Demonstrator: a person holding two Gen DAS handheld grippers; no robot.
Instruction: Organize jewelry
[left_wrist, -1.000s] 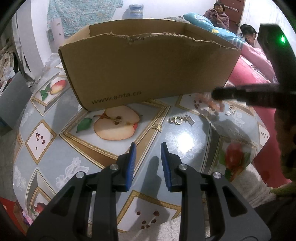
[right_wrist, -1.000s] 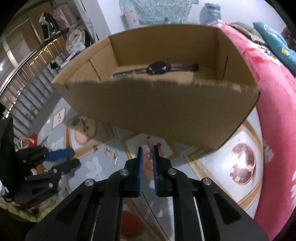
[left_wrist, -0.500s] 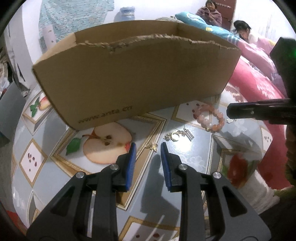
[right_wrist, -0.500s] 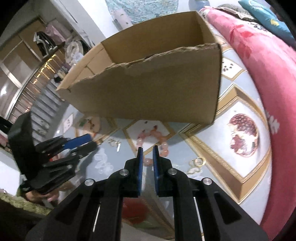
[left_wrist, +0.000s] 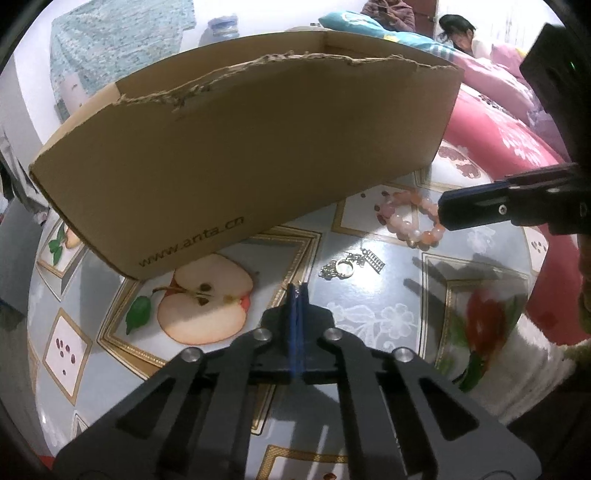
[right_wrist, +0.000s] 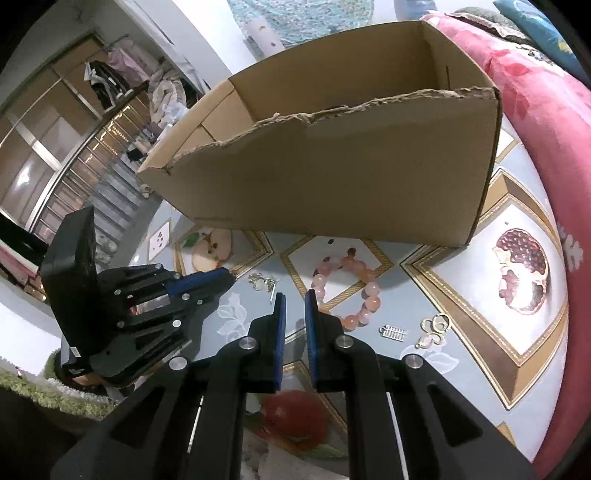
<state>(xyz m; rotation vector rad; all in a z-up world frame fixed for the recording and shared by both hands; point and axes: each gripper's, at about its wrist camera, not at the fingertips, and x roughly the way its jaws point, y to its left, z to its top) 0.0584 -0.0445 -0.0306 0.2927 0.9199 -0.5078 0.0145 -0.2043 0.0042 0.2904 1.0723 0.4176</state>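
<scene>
Left wrist view: left tool (left_wrist: 297, 288) has just closed, jaws together at frame centre, whether pinching anything unclear; right tool (right_wrist: 293, 300) slightly open, empty, just beside pink bead bracelet (right_wrist: 345, 287) on tabletop (right_wrist: 476, 347) below cardboard box (right_wrist: 332, 166).

I am seeing the cardboard box (left_wrist: 258, 177) hiding its own floor | left gripper (left_wrist: 298, 290) possibly pinching a charm, too small to tell | silver trinkets (left_wrist: 351, 264) blurring together
</scene>
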